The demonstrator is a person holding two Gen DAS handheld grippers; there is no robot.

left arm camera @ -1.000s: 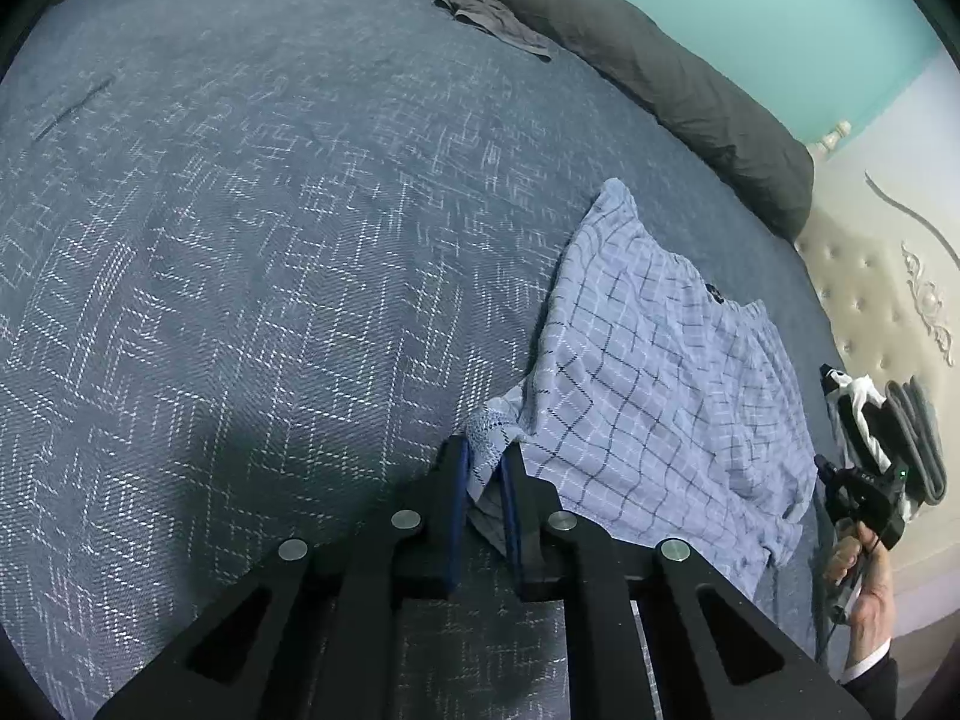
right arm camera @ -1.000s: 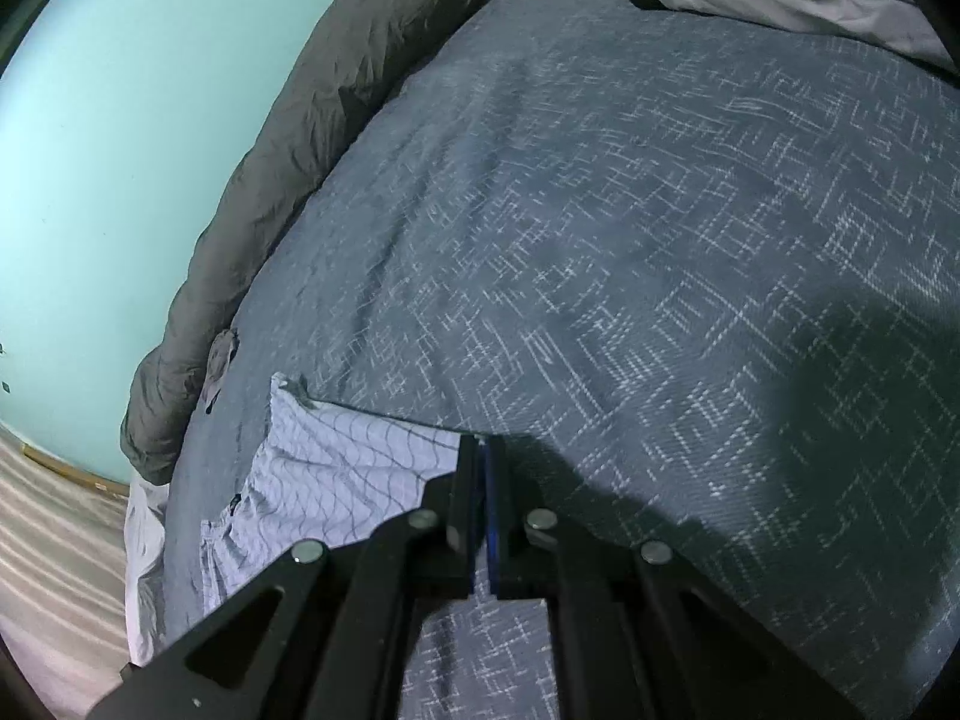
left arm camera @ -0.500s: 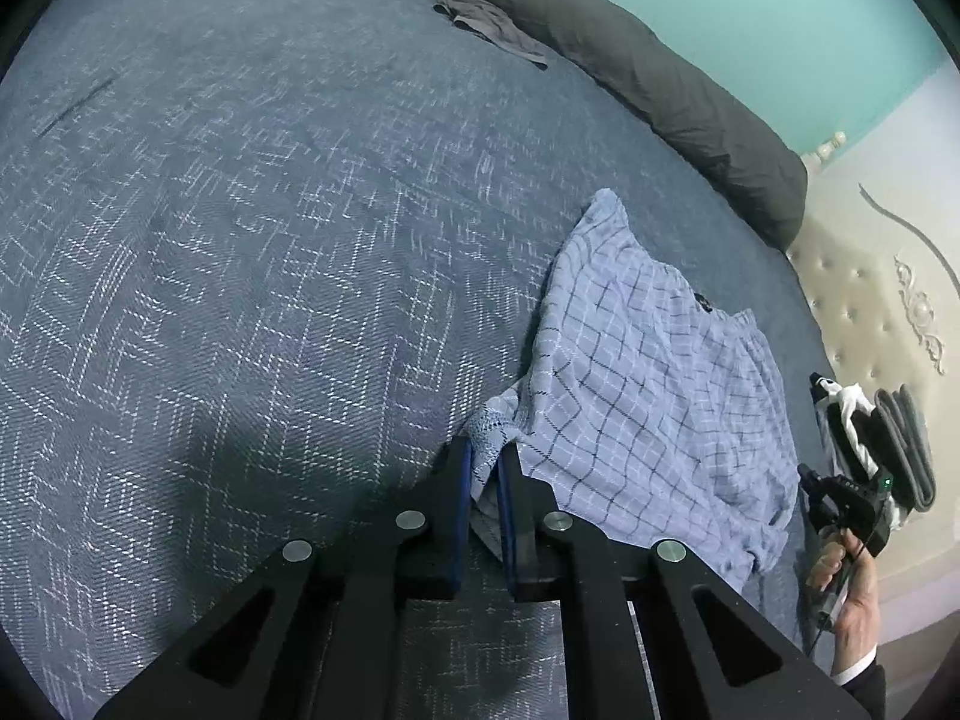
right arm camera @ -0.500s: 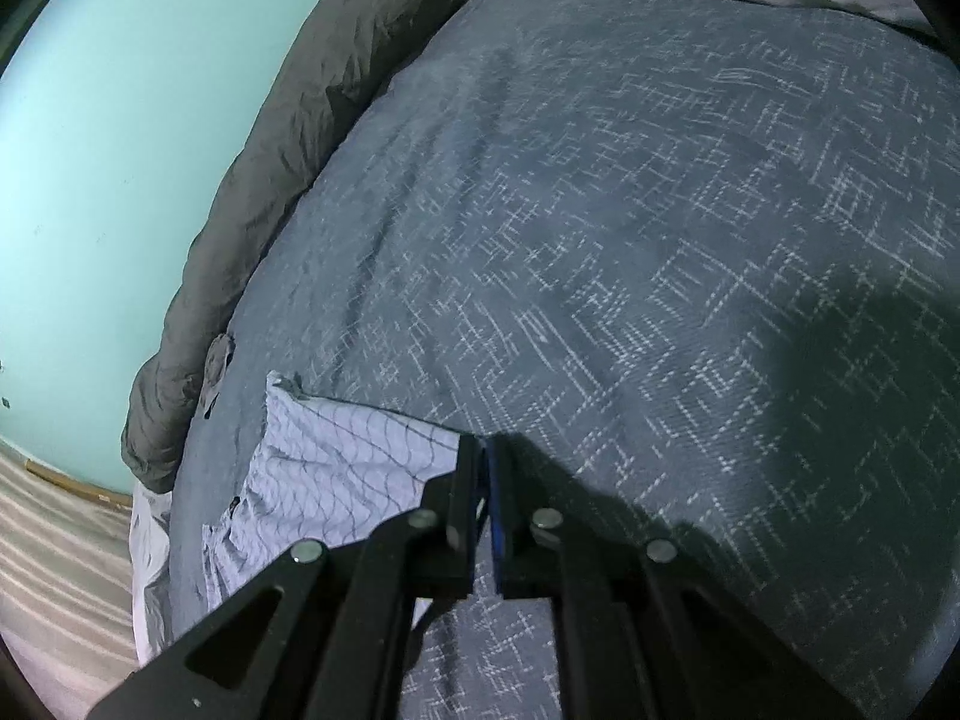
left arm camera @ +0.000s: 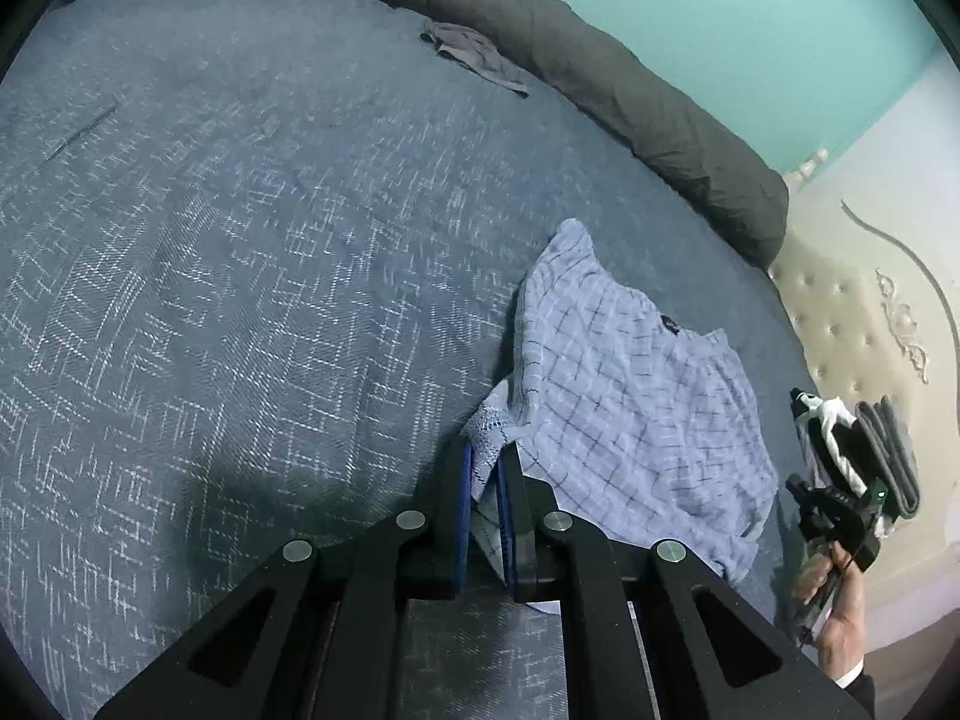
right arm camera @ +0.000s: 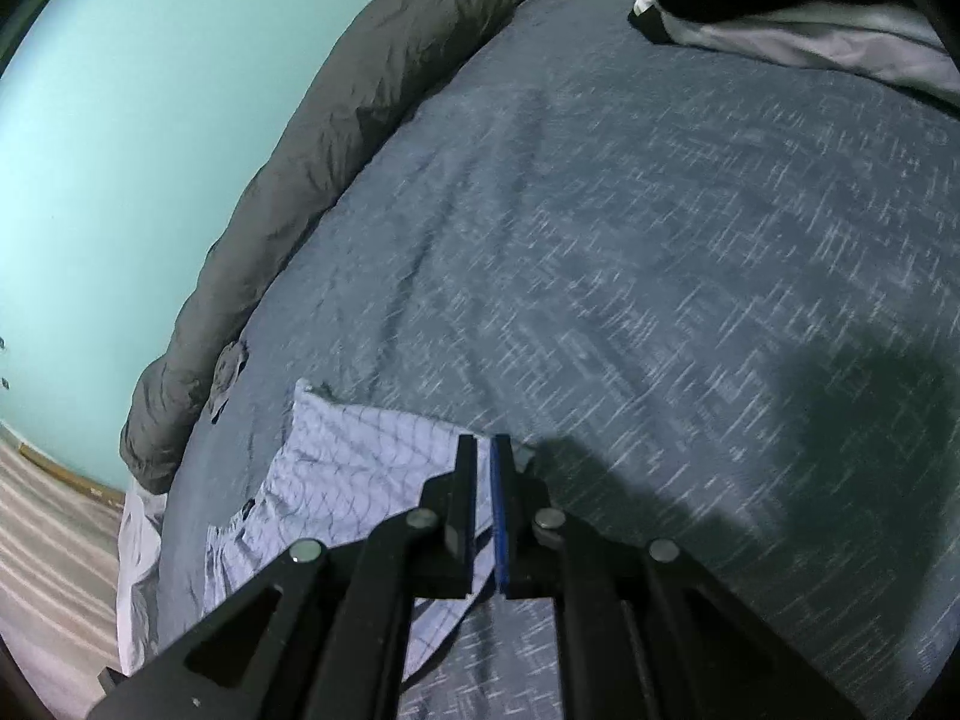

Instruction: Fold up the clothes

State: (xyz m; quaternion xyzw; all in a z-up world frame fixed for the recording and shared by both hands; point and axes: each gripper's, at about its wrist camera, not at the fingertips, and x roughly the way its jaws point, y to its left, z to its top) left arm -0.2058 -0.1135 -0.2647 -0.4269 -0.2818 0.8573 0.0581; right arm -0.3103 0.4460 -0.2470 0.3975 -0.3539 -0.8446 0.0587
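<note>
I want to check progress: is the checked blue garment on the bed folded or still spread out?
Mostly spread, not neatly folded: the checked garment lies rumpled on the bedspread, with only one corner lifted in the left gripper.

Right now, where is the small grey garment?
In the left wrist view, the small grey garment lies at the top on the blue bedspread, against the dark grey rolled duvet.

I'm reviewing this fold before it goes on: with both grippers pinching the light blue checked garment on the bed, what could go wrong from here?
1. The left gripper holds only a small bunched corner of the light blue checked garment; it may slip out when lifted.
2. The right gripper pinches a thin edge, so uneven pulling could skew the fold.
3. The garment lies rumpled on the grey-blue woven bedspread; creases may get folded in.
</note>
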